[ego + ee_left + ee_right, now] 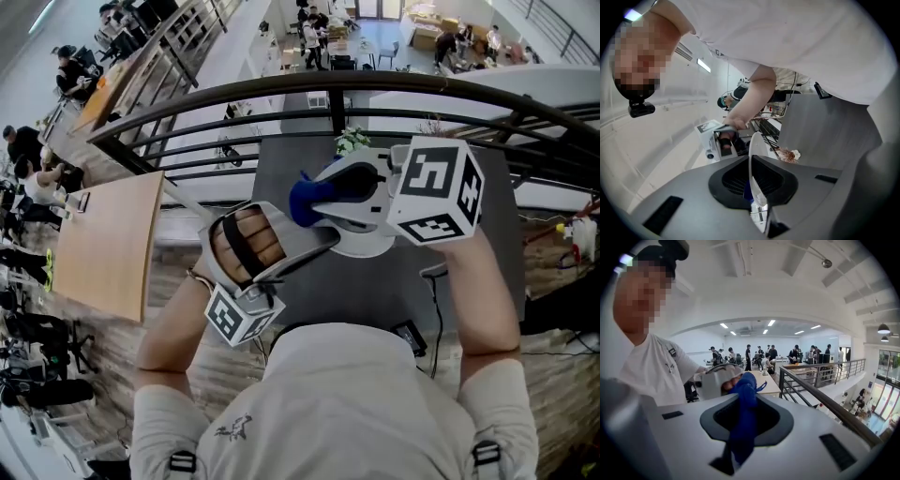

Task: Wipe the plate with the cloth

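Observation:
A white plate [367, 246] is held up over the dark table, and my left gripper [323, 236] is shut on its rim. In the left gripper view the plate [753, 161] stands edge-on between the jaws of the left gripper [755, 199]. My right gripper [314, 195] is shut on a blue cloth [305, 199], which sits against the plate's upper left side. In the right gripper view the cloth [743, 413] hangs bunched from the right gripper [739, 446], with the left gripper's body [715, 380] just behind it. Most of the plate's face is hidden by the grippers.
Below the grippers lies a dark grey table [375, 300] with a black cable and a small device [410, 335]. A black railing [328, 94] runs along its far side, by a small plant [352, 141]. A wooden table [103, 244] and several people are on the floor below.

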Motion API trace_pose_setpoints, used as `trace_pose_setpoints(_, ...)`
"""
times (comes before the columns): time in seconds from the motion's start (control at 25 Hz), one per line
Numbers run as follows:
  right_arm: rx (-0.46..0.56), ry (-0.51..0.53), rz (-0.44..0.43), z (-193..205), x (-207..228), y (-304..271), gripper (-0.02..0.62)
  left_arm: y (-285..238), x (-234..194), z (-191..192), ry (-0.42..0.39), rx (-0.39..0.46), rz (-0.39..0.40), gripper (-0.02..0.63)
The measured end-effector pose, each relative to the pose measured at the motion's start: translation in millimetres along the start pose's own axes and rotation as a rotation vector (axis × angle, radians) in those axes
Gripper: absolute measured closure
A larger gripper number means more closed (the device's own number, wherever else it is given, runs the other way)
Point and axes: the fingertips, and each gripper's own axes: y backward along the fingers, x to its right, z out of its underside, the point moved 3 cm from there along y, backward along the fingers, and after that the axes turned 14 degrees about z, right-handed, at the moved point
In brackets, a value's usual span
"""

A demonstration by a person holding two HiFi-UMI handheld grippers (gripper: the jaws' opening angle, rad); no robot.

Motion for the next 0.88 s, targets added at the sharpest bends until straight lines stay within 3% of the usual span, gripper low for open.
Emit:
trace_pose_setpoints(0.16,0.058,0.031,-0.026,-10,-21,13,0.529,5,2,15,0.014,-0.055,-0.011,0.581)
trace_pose_setpoints(0.48,0.072,-0.106,-0.066,26,-12,41,0.529,19,3,29,0.018,-0.111,-0.02,0.58)
trace_pose_setpoints(0.88,-0.005,-0.292,0.087,77,61,40,0.529,20,-6,-5,-0.029,-0.033,-0.028,0.579)
